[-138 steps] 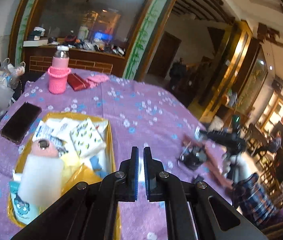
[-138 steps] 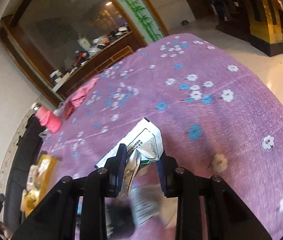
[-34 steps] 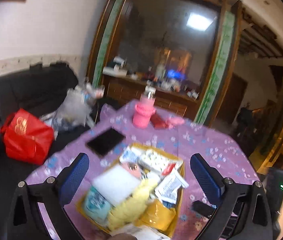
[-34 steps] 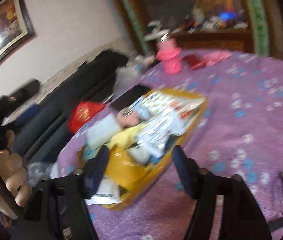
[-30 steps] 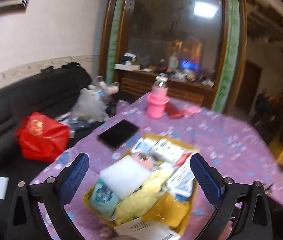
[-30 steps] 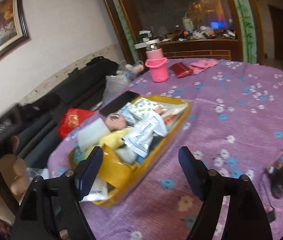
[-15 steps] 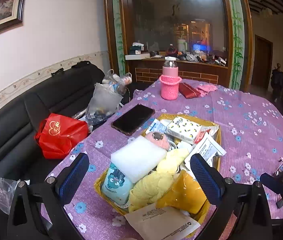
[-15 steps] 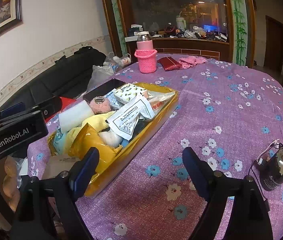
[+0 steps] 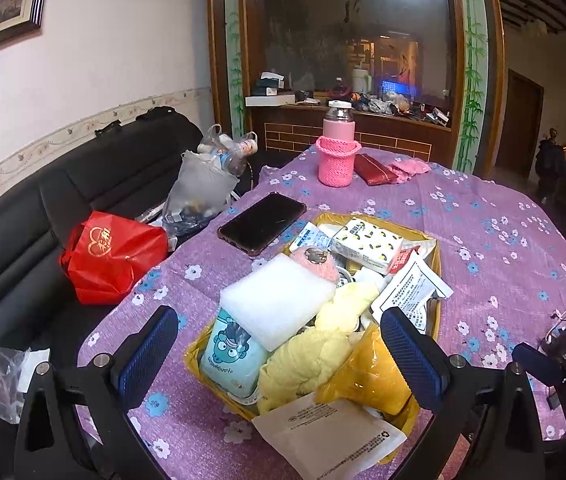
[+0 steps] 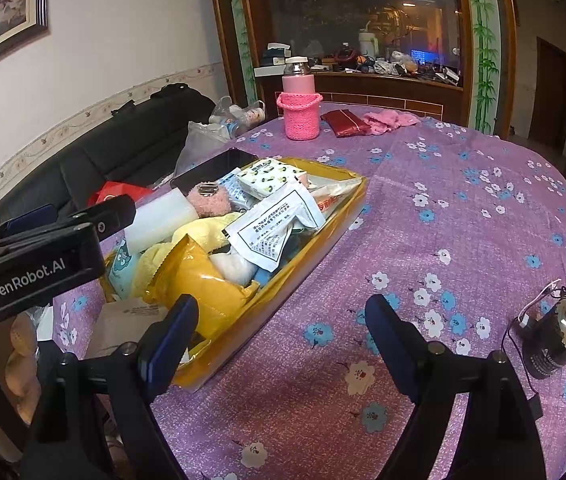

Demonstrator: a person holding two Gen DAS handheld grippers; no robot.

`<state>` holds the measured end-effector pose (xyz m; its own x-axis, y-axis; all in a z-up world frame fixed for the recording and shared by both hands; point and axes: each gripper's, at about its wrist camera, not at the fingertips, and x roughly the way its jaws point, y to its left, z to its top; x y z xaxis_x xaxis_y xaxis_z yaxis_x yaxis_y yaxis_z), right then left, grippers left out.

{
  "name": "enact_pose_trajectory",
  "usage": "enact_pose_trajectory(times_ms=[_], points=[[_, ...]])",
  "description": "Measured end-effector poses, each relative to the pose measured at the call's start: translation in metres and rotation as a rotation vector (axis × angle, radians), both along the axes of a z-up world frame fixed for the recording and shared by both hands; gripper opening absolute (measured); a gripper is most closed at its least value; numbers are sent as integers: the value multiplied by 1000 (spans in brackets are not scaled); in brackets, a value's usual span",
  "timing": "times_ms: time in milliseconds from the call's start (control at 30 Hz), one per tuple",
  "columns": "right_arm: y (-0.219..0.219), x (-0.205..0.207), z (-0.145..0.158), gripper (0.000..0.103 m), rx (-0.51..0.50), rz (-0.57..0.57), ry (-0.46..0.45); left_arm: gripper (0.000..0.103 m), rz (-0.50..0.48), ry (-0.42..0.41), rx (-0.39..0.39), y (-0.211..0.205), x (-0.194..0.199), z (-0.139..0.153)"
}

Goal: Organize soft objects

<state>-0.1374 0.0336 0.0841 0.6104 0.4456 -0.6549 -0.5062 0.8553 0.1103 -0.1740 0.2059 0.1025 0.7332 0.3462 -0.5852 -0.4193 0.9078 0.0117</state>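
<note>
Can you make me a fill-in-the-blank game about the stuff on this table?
1. The yellow tray sits on a flowery ____ tablecloth.
2. The knitted sleeve around the bottle is ____.
3. The black phone lies ____ the tray, not in it.
4. On the black sofa sits a ____ bag.

Missing words: purple; pink; beside; red

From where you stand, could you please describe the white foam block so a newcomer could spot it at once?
Start at the yellow tray on the purple flowered tablecloth. On the heap inside, towards the side nearest the black phone, lies the white foam block. It is the only plain, unprinted white slab; its neighbours are a fuzzy pink pouch and yellow cloth.
</note>
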Motion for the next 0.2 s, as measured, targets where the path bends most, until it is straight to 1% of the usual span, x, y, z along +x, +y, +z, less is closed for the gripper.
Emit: enact_pose_trajectory(times_ms=[133, 200], points=[[1, -2, 0, 85, 3, 3, 5, 103, -2, -24, -5, 1, -5, 1], [0, -2, 1, 85, 11, 0, 2, 103, -18, -19, -5, -2, -4, 1]])
